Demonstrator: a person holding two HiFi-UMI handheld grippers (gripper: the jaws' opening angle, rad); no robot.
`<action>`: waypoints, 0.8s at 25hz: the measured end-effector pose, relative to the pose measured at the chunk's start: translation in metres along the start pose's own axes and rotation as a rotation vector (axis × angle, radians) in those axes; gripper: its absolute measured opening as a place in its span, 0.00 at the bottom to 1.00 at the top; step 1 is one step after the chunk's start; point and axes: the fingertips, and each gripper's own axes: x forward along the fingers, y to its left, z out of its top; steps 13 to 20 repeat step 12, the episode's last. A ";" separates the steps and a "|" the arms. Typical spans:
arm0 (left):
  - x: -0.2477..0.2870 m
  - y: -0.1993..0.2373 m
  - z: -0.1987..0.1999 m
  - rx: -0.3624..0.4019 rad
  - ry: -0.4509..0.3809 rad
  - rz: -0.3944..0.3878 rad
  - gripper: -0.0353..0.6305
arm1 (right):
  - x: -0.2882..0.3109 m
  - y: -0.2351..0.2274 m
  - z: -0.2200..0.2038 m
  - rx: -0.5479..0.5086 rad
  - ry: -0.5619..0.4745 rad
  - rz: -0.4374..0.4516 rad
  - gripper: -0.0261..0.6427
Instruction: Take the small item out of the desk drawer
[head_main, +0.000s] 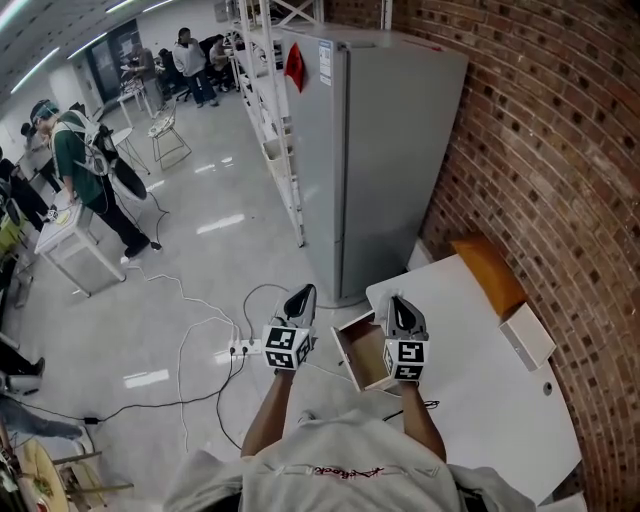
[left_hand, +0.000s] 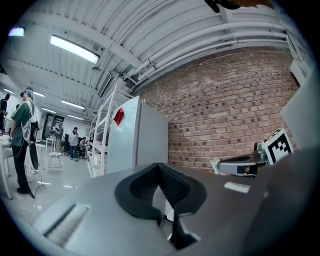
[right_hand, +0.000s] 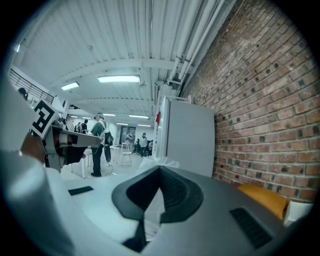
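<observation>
Wooden drawer: pulled open from white bench.
Left tongs: pressed together.
Right tongs: pressed together, held over drawer.

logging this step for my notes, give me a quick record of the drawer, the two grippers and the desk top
drawer: open, pulled out of the white desk; no item seen in its bare part
right gripper: above the drawer, jaws shut; white crinkled bit at the tips, grip unclear
left gripper: left of the drawer, jaws shut, nothing between them
desk top: orange pad, white box
</observation>
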 end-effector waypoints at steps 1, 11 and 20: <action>0.000 0.000 0.000 -0.006 0.001 0.003 0.07 | 0.000 0.000 -0.001 -0.001 0.003 0.002 0.06; -0.001 0.005 -0.002 -0.014 0.006 0.013 0.07 | 0.006 0.003 -0.005 -0.016 0.022 0.019 0.06; -0.001 0.006 -0.002 -0.014 0.005 0.014 0.07 | 0.007 0.003 -0.005 -0.018 0.024 0.020 0.06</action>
